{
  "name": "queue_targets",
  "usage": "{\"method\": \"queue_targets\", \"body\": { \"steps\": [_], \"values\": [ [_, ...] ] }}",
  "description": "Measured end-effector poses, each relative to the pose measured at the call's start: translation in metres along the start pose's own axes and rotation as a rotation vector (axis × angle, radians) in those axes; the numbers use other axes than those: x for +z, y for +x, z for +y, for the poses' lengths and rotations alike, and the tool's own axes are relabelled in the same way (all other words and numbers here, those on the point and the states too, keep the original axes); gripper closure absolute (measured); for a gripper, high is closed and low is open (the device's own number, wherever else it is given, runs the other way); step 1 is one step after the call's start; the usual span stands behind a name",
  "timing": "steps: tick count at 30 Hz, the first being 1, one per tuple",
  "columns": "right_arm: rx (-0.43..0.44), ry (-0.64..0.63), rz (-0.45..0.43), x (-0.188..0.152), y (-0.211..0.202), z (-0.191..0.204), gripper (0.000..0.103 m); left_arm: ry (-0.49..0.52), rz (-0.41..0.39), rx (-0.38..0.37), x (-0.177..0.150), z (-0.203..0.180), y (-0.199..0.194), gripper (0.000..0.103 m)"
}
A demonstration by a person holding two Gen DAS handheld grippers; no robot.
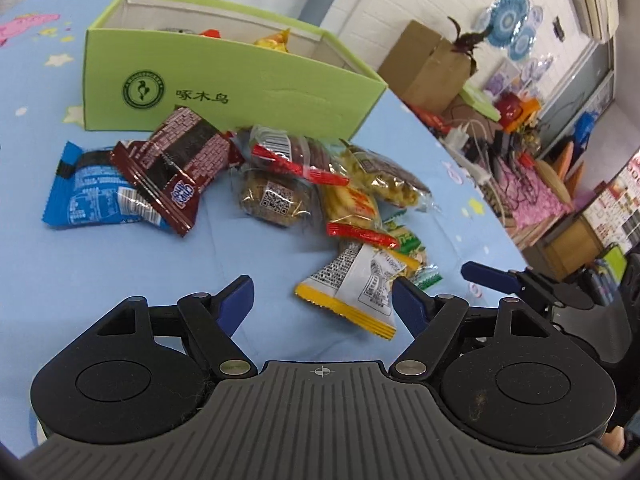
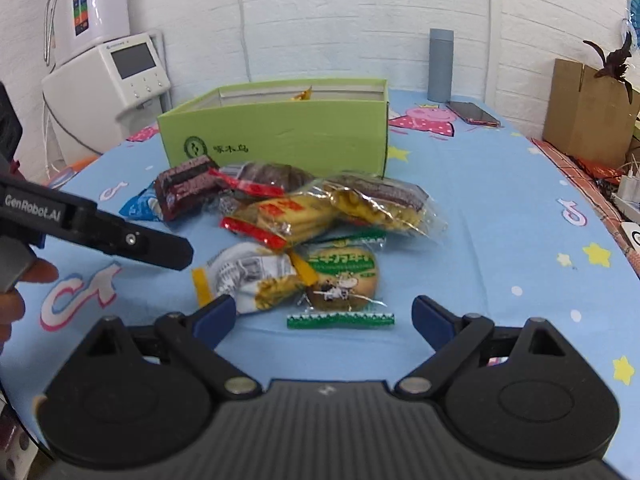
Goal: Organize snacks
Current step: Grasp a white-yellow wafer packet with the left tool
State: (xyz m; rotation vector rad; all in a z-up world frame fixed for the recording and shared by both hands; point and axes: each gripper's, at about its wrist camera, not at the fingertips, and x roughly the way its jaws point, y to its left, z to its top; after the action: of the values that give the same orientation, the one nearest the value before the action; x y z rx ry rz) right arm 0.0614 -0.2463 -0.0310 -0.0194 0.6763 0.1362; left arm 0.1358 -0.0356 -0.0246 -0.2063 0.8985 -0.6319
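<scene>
A green open box [image 1: 224,92] [image 2: 280,136] stands on the blue tablecloth with a few snacks inside. Several wrapped snacks lie in a pile in front of it: a blue packet [image 1: 92,192], a brown packet [image 1: 176,168] [image 2: 184,186], a yellow-and-white packet [image 1: 352,284] [image 2: 244,276] and a green-edged biscuit [image 2: 342,280]. My left gripper [image 1: 322,300] is open and empty, with the yellow-and-white packet just ahead of its right finger. My right gripper [image 2: 324,316] is open and empty, just short of the green-edged biscuit. The right gripper also shows in the left wrist view [image 1: 492,276].
A grey bottle [image 2: 440,64] and a phone [image 2: 474,114] lie at the table's far side. A cardboard box [image 2: 588,112] with a plant stands at the right, past the table edge. White appliances [image 2: 104,80] stand at the left. The left gripper's finger [image 2: 120,236] reaches in from the left.
</scene>
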Motion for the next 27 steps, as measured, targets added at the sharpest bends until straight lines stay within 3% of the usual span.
{"method": "queue_targets", "body": {
  "steps": [2, 7, 12, 19, 27],
  "values": [
    [0.010, 0.000, -0.010, -0.002, -0.004, 0.001, 0.010, 0.014, -0.004, 0.018, 0.007, -0.002, 0.004, 0.038],
    [0.207, 0.025, -0.008, 0.001, 0.001, 0.019, 0.010, 0.002, 0.045, -0.042, 0.027, -0.003, 0.026, 0.042],
    [0.256, -0.048, 0.043, 0.007, 0.030, 0.041, 0.010, 0.046, 0.154, -0.073, 0.036, -0.002, 0.052, 0.067],
    [0.302, -0.146, 0.063, 0.017, 0.043, 0.066, 0.010, 0.043, 0.143, -0.047, 0.021, 0.011, 0.029, 0.071],
    [0.425, -0.207, 0.040, 0.010, 0.031, 0.106, 0.010, -0.014, 0.086, 0.032, -0.012, 0.022, -0.012, 0.073]
  ]
}}
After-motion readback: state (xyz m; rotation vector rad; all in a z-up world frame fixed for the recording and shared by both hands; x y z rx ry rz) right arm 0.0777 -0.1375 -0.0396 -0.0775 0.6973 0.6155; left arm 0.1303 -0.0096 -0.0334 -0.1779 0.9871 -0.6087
